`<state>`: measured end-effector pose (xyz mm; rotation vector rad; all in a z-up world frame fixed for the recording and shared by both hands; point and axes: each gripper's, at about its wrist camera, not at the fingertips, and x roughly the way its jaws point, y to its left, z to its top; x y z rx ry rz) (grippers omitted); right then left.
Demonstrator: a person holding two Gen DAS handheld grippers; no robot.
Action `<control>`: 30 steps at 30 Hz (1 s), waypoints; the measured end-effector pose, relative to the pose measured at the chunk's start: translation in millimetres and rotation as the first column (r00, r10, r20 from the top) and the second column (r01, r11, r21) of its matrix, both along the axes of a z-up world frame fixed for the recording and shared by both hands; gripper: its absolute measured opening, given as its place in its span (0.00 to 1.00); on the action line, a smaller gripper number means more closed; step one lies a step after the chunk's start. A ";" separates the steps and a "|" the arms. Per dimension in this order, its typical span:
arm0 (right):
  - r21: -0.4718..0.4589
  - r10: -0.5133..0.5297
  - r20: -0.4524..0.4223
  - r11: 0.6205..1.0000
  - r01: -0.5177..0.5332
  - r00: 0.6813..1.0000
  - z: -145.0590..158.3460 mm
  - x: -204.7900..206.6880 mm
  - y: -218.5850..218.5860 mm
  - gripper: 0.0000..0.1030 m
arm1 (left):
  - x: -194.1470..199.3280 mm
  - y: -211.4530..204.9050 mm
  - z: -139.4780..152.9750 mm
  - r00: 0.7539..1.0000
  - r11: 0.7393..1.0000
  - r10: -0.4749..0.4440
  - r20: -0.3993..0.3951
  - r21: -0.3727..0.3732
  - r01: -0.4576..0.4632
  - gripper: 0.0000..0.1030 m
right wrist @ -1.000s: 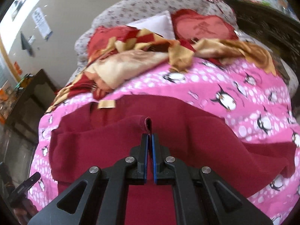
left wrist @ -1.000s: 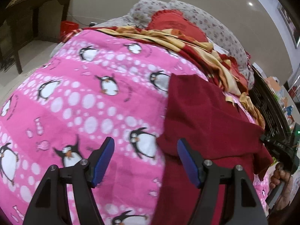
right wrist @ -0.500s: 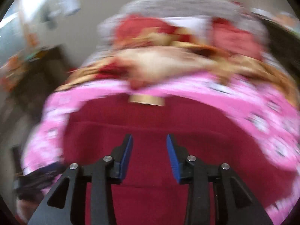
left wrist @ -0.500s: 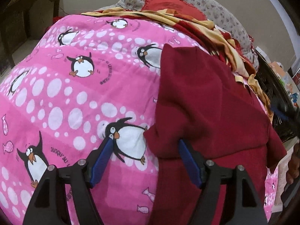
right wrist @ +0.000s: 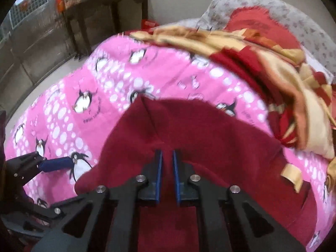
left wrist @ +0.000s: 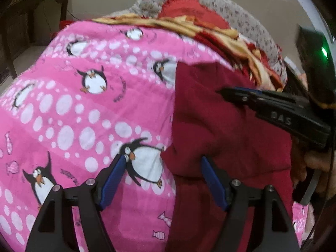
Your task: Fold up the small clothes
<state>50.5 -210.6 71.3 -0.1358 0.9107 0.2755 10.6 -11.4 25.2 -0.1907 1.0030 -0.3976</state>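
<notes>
Dark red garment [left wrist: 226, 138] spread flat on the pink penguin blanket [left wrist: 88, 105], covering the bed. Lying toward the blanket's right side in the left wrist view, with a rounded folded corner bulging out over a printed penguin.

Left tongs [left wrist: 162, 178] spread wide apart, gripping nothing; one blue pad [left wrist: 114, 175] over bare blanket beside the garment, the other over the red cloth, the bulging corner between them. Seen also from the right wrist view, low at the garment's left edge [right wrist: 45, 168].

Right tongs [right wrist: 167, 174] narrowed to a slim gap, pads [right wrist: 159, 174] either side of a raised ridge of the red cloth (whether actually pinching it, cannot tell: motion blur softens the edges). From the left wrist view, right tongs [left wrist: 237, 93] reaching in above the garment's far half, side-on.

Beyond the garment: a crumpled red-and-gold blanket [right wrist: 262, 63], then a red cushion [right wrist: 258, 21] against a grey patterned pillow [left wrist: 247, 21]. Dark wooden table [right wrist: 100, 16] beyond the blanket's far left corner.
</notes>
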 end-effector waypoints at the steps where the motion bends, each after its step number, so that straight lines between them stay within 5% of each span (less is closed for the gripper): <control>1: 0.019 -0.033 0.021 0.999 0.033 0.999 3.6 -1.6 -6.5 0.27 | 0.1 1.7 2.7 1.000 1.000 0.009 0.019 -0.006 -0.009 0.78; 6: 0.054 -0.113 -0.055 0.992 0.116 0.992 -18.4 11.5 -9.2 0.28 | 9.9 -5.2 -5.5 1.000 0.999 0.020 -0.017 0.041 -0.019 0.83; 10: 0.121 -0.151 -0.027 0.981 0.153 0.988 -4.3 -14.0 -22.8 0.36 | 2.9 -6.0 -1.0 1.000 0.997 -0.007 -0.010 0.075 0.008 0.83; 14: 0.208 -0.185 -0.001 0.961 0.181 0.983 3.5 -50.6 -44.3 0.37 | -2.4 -2.3 18.4 0.999 0.998 0.009 0.052 0.055 -0.012 0.83; 17: 0.168 -0.210 -0.048 0.962 0.215 0.976 -14.2 -58.2 -51.8 0.37 | 1.9 -10.2 27.3 0.997 0.999 0.004 0.081 0.043 -0.008 0.83; 20: 0.118 -0.292 -0.136 0.944 0.308 0.947 -43.5 -56.9 -68.1 0.37 | 8.0 -26.5 24.0 0.998 0.999 -0.016 0.068 0.040 0.013 0.83; 24: 0.202 -0.340 -0.160 0.908 0.368 0.927 -42.0 -77.6 -89.7 0.34 | 15.6 -53.2 -3.1 0.997 0.987 -0.073 -0.020 0.145 0.075 0.83; 27: 0.202 -0.420 -0.068 0.882 0.425 0.905 -16.7 -108.4 -113.6 0.37 | 6.8 -60.7 -8.3 0.995 0.978 -0.095 0.018 0.190 0.090 0.83; 30: 0.140 -0.573 0.043 0.815 0.563 0.818 4.6 -137.1 -149.5 0.52 | 6.3 -60.2 -7.8 0.996 0.979 -0.090 0.012 0.182 0.087 0.83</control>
